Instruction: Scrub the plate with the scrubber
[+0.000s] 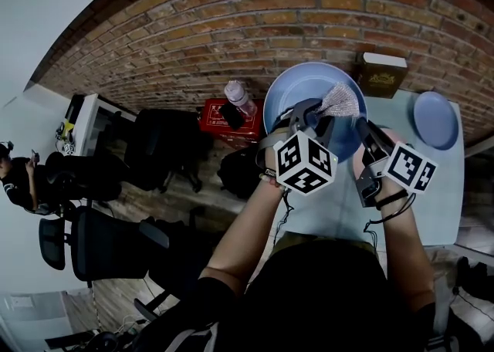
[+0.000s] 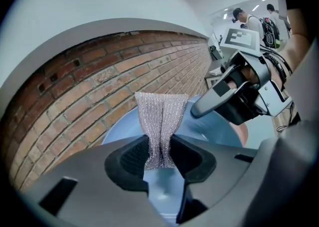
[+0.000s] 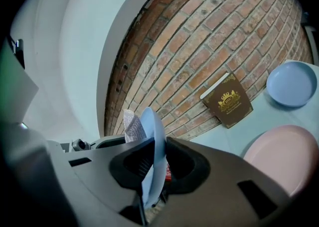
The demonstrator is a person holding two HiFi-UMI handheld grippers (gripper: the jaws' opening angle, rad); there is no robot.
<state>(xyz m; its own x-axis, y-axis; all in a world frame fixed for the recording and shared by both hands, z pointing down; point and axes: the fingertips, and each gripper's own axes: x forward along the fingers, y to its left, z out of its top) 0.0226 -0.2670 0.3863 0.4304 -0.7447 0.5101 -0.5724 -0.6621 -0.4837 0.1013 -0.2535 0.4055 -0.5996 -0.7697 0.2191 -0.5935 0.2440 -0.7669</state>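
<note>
Brick wall point(image 1: 231, 18) behind, pale table point(image 1: 432, 181). The right tool point(image 3: 155, 159) clamped the plate point(image 1: 297, 88) by its rim, upright at top centre. The left tool point(image 2: 160, 159) pinched the scrubber point(image 1: 340, 99) at its face. Mid-scrub, I'd say; next up, firm strokes across.

Blue plate point(image 1: 295, 89); silver mesh scrubber point(image 1: 340, 100); red-brick wall point(image 1: 231, 26).

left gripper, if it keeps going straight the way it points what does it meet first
Most likely the blue plate: the scrubber in the left gripper leads, and the plate's face, held by the right gripper, fills the view behind it. The gap is unclear.
</note>
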